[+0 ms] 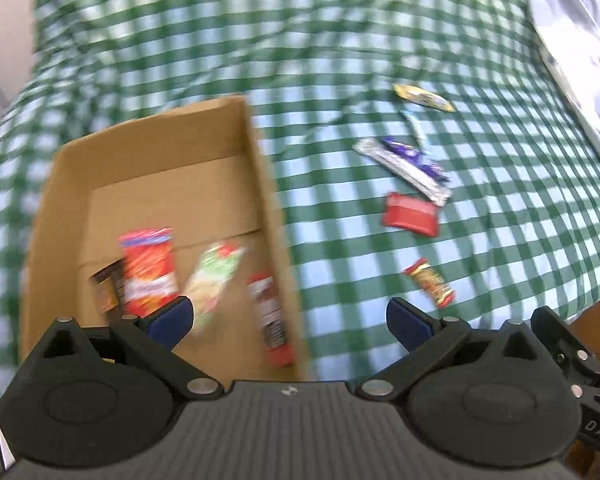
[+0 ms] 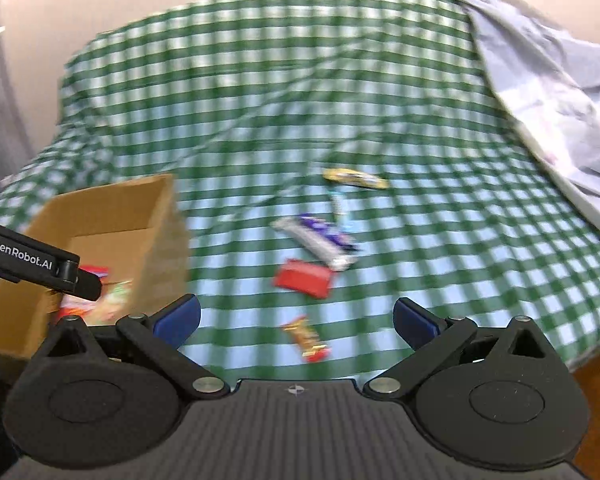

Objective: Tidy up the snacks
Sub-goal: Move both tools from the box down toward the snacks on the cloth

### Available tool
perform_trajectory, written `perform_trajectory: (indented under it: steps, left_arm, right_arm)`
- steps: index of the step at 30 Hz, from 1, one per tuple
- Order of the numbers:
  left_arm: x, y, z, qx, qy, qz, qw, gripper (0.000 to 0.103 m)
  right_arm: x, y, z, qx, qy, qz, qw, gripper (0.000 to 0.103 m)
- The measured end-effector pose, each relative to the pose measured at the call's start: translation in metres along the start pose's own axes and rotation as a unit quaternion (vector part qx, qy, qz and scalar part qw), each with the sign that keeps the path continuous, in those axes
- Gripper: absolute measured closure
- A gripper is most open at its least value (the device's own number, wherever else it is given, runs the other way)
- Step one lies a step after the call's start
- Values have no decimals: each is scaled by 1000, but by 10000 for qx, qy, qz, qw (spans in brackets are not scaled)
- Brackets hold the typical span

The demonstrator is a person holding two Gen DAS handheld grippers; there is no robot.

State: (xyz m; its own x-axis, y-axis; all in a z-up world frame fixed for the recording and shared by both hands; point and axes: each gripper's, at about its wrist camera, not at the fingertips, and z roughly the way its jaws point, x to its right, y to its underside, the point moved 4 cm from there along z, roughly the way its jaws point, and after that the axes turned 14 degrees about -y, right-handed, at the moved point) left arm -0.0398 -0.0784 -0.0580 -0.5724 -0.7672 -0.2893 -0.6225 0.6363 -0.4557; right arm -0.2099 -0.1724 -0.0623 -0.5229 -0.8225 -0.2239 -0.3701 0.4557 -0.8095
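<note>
6 wrapped snacks lie loose on the green-checked tablecloth (image 2: 440,240); the open brown cardboard box (image 1: 260,184) is part-filled. Both tools, left tool (image 1: 288,320) and right tool (image 2: 296,316), released, empty. Next, likely: right tool closes on the small red-and-gold packet (image 2: 306,339) just ahead.

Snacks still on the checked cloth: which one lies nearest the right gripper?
The small red-and-gold packet, just ahead of the open right gripper. The red pouch, silver bar and yellow bar lie farther off.

Cardboard box (image 2: 112,208) walls block left; bare cloth (image 2: 460,260) right of snack cluster (image 2: 320,240).
</note>
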Motion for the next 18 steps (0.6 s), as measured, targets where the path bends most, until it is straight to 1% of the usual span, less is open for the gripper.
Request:
perform_trajectory:
  steps: [2,4,7,11,14,16,18]
  left_arm:
    - [28,-13,17,-144,115,222,9996,0]
    - [57,-26,37,-266,325,405,9983,0]
    - [95,-42,71,-500,479,648,9955,0]
    - [138,-62,121,-816,556,712,9926,0]
    - [166,-71,162,-1080,608,730,9896,0]
    - [180,-75,190,-1321,536,779,9867,0]
    - [186,-76,214,-1488,455,841,9842,0]
  right_arm:
    - [24,-1,9,-29,162,162,9997,1]
    - [45,-2,20,-36,323,263,9991,1]
    - [78,-8,41,-71,482,415,9979,1]
    - [127,-21,77,-125,698,404,9967,1]
    - [163,-30,109,-259,847,473,9949,1]
    - [185,-36,130,-313,836,583,9943,1]
    - [204,-42,154,-367,779,637,9942,1]
